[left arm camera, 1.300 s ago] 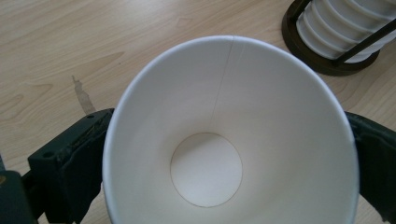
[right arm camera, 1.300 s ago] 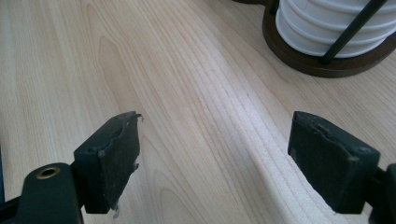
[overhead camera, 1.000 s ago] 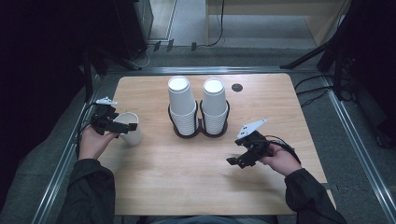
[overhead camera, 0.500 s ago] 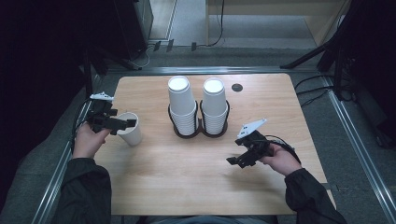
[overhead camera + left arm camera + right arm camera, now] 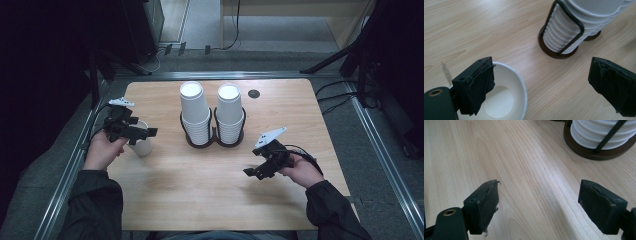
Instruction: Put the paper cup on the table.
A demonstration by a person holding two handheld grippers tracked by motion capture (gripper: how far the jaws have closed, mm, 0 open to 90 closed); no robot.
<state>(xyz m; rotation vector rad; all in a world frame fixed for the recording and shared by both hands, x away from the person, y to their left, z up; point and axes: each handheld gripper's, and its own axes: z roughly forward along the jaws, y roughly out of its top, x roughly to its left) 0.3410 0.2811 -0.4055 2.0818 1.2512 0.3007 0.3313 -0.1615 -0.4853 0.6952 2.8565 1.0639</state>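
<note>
A single white paper cup (image 5: 141, 146) stands upright on the left of the wooden table (image 5: 200, 200). My left gripper (image 5: 142, 134) hovers just above it. In the left gripper view the cup (image 5: 506, 100) lies under the left jaw, and the left gripper (image 5: 544, 82) is open. Its jaws have just been closing a little with nothing held between them. At the table's right my right gripper (image 5: 254, 165) is open over bare wood, and the right gripper view shows the right gripper (image 5: 541, 205) with its jaws wide apart.
Two tall stacks of white cups (image 5: 194, 112) (image 5: 230, 112) sit in a black wire holder (image 5: 212, 142) at the table's middle, seen close in both gripper views (image 5: 579, 25) (image 5: 599, 132). A small dark hole (image 5: 254, 93) marks the far side.
My left gripper has lifted up and away from the single cup, which stays standing on the table. The right gripper has not moved.
</note>
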